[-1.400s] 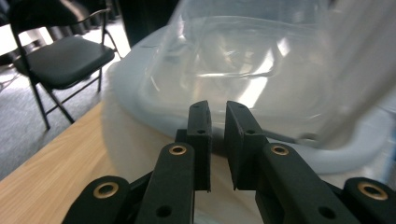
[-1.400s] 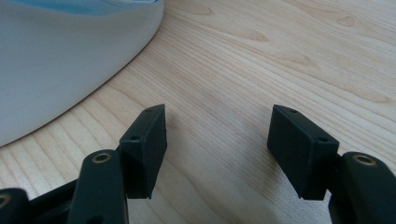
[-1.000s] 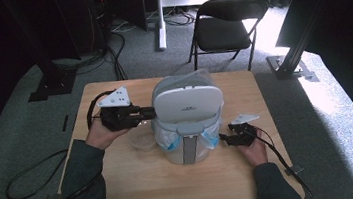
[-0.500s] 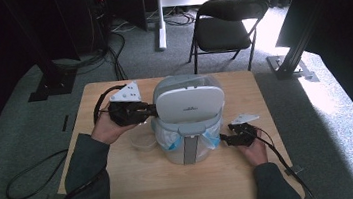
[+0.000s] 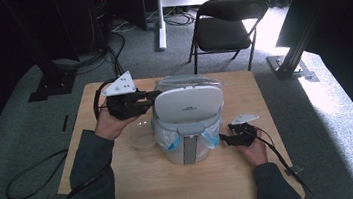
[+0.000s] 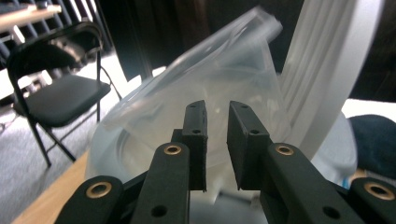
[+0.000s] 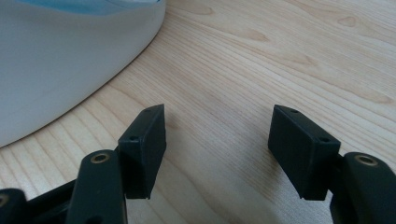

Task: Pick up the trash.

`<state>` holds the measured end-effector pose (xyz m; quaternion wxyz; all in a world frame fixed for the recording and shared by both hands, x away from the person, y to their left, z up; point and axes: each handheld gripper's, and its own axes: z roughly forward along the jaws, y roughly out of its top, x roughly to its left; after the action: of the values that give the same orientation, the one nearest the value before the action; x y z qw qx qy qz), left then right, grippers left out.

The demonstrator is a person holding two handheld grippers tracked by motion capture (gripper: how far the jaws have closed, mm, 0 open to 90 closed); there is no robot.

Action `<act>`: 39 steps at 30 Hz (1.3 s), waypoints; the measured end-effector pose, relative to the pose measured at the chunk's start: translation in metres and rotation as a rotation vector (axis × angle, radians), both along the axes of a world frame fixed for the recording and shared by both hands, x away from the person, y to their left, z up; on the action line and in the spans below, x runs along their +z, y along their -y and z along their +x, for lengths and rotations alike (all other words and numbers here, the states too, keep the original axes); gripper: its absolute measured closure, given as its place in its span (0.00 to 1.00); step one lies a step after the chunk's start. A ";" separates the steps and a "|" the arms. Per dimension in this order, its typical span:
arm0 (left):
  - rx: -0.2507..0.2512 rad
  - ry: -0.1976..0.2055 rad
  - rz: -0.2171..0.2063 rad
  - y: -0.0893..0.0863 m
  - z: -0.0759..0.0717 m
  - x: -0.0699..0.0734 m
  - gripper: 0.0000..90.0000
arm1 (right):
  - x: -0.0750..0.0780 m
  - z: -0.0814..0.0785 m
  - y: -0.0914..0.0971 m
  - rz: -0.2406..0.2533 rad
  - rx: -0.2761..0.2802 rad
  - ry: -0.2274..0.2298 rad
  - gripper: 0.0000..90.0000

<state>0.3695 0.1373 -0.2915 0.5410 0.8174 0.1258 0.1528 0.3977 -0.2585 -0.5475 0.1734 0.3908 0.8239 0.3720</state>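
Left tool (image 6: 216, 135), just opening, narrow gap empty before clear plastic lid (image 6: 205, 79); right tool (image 7: 219, 140) wide over pale woodgrain table (image 7: 280, 56)

Table (image 5: 140, 194) light wood, pale grain with darker streaks; bin (image 5: 189, 143) translucent white, grey front strip, white lid (image 5: 189, 104) with grey rim; liner (image 5: 211, 138) light blue; small cup (image 5: 142, 140) clear; both grippers' jaws black with brass-coloured rivets; folding chair (image 5: 222, 29) black; carpet grey-green.
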 end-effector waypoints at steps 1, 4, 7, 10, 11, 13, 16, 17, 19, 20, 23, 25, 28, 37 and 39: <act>0.002 0.012 -0.006 0.002 -0.001 0.001 0.86 | 0.000 0.000 0.000 0.000 0.000 0.000 0.40; 0.019 0.031 -0.028 0.004 -0.001 0.005 0.84 | 0.000 0.000 0.000 0.000 0.000 0.000 0.40; 0.017 0.027 -0.036 -0.001 -0.001 0.005 0.84 | 0.000 0.000 0.000 0.001 0.001 -0.001 0.40; 0.035 0.013 -0.028 -0.006 0.001 0.001 0.83 | 0.000 0.000 0.000 0.000 0.001 -0.001 0.40; 0.039 0.011 -0.026 -0.007 0.002 -0.001 0.83 | 0.000 0.000 0.000 0.000 0.002 -0.001 0.40; 0.051 0.000 -0.016 -0.008 0.004 -0.004 0.83 | 0.000 0.000 0.000 0.000 0.001 -0.001 0.40; 0.059 -0.013 -0.008 -0.009 0.008 -0.008 0.83 | 0.000 0.000 0.000 0.000 0.001 0.000 0.40; 0.061 -0.017 -0.009 -0.009 0.008 -0.009 0.83 | 0.000 0.000 0.000 0.000 -0.012 0.002 0.44; 0.067 -0.026 0.001 -0.009 0.010 -0.011 0.83 | 0.000 0.000 0.002 0.013 -0.026 -0.001 0.47; 0.071 -0.031 0.009 -0.009 0.012 -0.012 0.83 | 0.001 0.001 0.004 0.029 -0.033 -0.008 0.50; 0.071 -0.036 0.016 -0.009 0.013 -0.013 0.83 | 0.007 0.001 0.007 0.079 -0.049 -0.010 0.54; 0.071 -0.037 0.018 -0.009 0.013 -0.014 0.83 | 0.021 -0.002 0.009 0.122 -0.058 0.027 0.57; 0.074 -0.043 0.018 -0.010 0.014 -0.015 0.83 | 0.044 -0.005 0.014 0.187 -0.063 0.065 0.61; 0.077 -0.057 0.024 -0.011 0.016 -0.019 0.83 | 0.122 -0.013 0.004 0.244 -0.031 0.217 0.63; 0.077 -0.058 0.025 -0.011 0.016 -0.019 0.83 | 0.137 -0.014 0.001 0.258 -0.024 0.247 0.63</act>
<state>0.3855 0.1485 -0.3107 0.5205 0.8228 0.1708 0.1512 0.3840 -0.2592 -0.4100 0.2262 0.3709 0.7371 0.5177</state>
